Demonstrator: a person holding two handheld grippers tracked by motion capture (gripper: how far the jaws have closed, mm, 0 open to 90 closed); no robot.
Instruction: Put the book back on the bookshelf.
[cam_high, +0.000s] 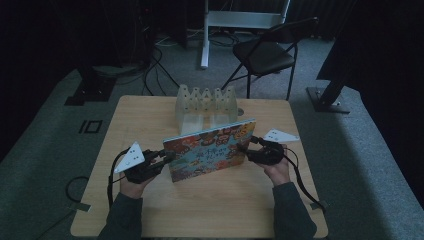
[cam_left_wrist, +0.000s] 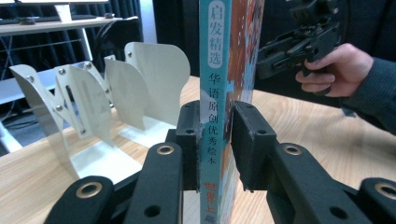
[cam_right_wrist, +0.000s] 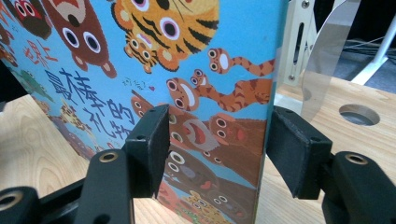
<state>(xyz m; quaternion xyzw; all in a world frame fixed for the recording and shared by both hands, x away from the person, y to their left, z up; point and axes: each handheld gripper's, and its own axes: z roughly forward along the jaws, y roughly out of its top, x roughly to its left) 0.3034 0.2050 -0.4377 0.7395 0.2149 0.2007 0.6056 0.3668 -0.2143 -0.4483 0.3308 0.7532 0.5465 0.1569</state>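
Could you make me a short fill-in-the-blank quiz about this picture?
1. The left claw is shut on the book's ____.
2. The book stands on a ____ table.
3. Behind the book stands a white ____.
4. The right claw's jaws are ____ around the book's other edge.

Missing words: spine; wooden; rack; open

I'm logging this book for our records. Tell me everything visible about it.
The picture book is a thin hardcover with a blue cover showing cartoon tigers and bears, and Chinese lettering on cover and spine. It stands upright on edge on the wooden table, before the metal rack. The left gripper clamps its spine; the right gripper's jaws straddle the opposite edge.
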